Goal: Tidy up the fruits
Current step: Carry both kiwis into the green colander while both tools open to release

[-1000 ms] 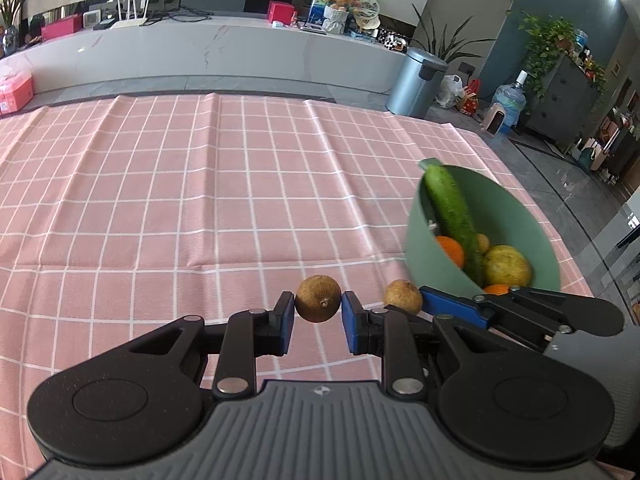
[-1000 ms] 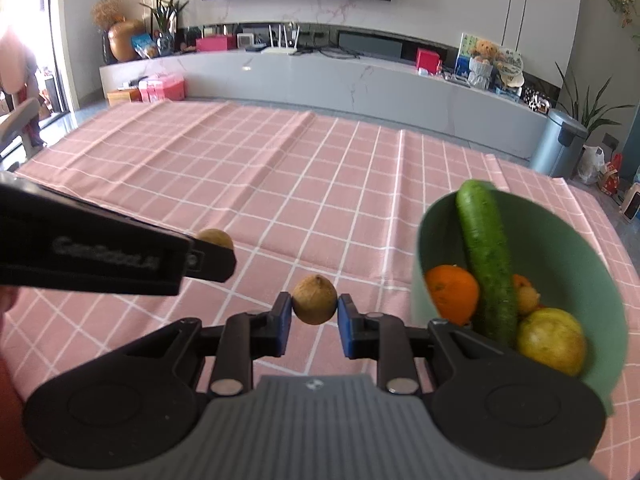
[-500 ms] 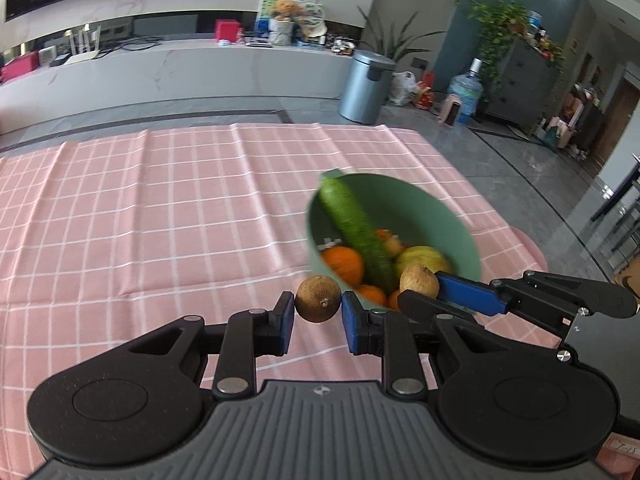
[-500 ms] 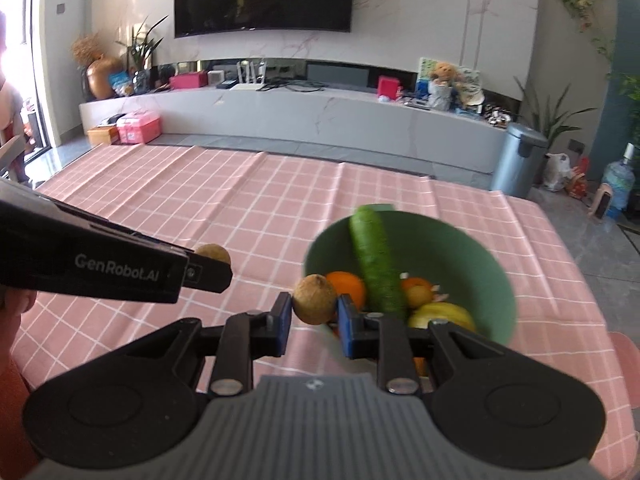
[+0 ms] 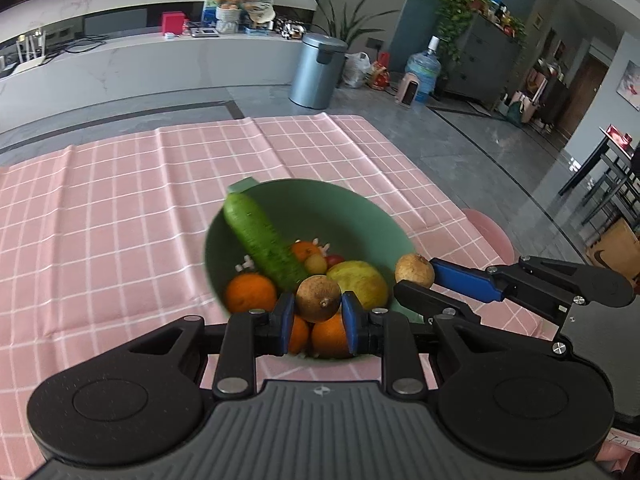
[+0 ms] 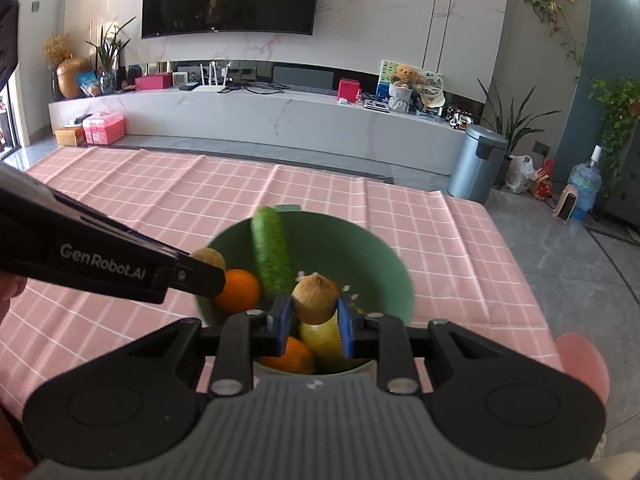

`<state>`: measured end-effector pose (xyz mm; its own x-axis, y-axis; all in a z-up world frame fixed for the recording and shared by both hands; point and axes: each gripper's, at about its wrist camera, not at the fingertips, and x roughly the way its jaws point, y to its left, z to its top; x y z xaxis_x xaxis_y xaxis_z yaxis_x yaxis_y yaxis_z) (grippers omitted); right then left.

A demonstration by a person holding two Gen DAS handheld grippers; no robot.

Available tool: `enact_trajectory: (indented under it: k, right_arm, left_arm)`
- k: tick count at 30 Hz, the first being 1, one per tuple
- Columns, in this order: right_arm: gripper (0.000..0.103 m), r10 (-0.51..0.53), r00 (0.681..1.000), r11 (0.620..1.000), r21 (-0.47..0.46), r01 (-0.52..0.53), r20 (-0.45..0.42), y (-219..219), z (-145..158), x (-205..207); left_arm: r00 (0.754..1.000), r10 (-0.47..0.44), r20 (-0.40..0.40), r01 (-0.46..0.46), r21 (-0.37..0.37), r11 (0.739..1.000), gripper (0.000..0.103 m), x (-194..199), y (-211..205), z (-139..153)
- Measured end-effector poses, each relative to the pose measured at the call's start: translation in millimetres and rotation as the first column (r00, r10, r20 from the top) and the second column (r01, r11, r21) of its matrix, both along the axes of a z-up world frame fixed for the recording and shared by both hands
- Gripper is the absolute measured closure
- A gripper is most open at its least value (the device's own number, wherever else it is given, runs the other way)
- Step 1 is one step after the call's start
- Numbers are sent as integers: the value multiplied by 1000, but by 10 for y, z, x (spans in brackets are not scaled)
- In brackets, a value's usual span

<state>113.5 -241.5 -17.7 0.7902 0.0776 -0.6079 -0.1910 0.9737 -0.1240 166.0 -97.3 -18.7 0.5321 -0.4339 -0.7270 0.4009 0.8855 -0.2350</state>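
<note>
My left gripper (image 5: pixel 318 312) is shut on a small round brown fruit (image 5: pixel 319 298) and holds it above the near side of a green bowl (image 5: pixel 352 216). My right gripper (image 6: pixel 315 316) is shut on a second brown fruit (image 6: pixel 315 298), also above the bowl (image 6: pixel 384 272). The right gripper shows in the left wrist view (image 5: pixel 420 280) with its fruit (image 5: pixel 414 270) over the bowl's right rim. The left gripper's arm (image 6: pixel 104 264) crosses the right wrist view with its fruit (image 6: pixel 208 258) at the bowl's left rim. The bowl holds a cucumber (image 5: pixel 264 240), oranges (image 5: pixel 250 292) and a yellow-green fruit (image 5: pixel 360 282).
The bowl stands near the right end of a table with a pink checked cloth (image 5: pixel 100 200). A pink stool (image 5: pixel 490 236) sits past the table's right edge. A grey bin (image 5: pixel 318 70) and a long white counter (image 6: pixel 240 116) stand beyond the table.
Both grippers, each still holding its brown fruit, have moved right and forward from over the cloth to above the green bowl.
</note>
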Motion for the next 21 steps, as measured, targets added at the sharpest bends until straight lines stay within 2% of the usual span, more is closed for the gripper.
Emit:
enact_trajectory:
  k: [13,21]
  right_arm:
    - [83,40,997,995,-87,-45,-59,-224,-174,564]
    - [83,24,996,994,-102,-33,-87,-304,-329,803]
  left_arm:
    - [997,-72,-21,74,73,995,75,406,-400,-225]
    - [997,-68,-42,72,92,993,75,589,-462,-345]
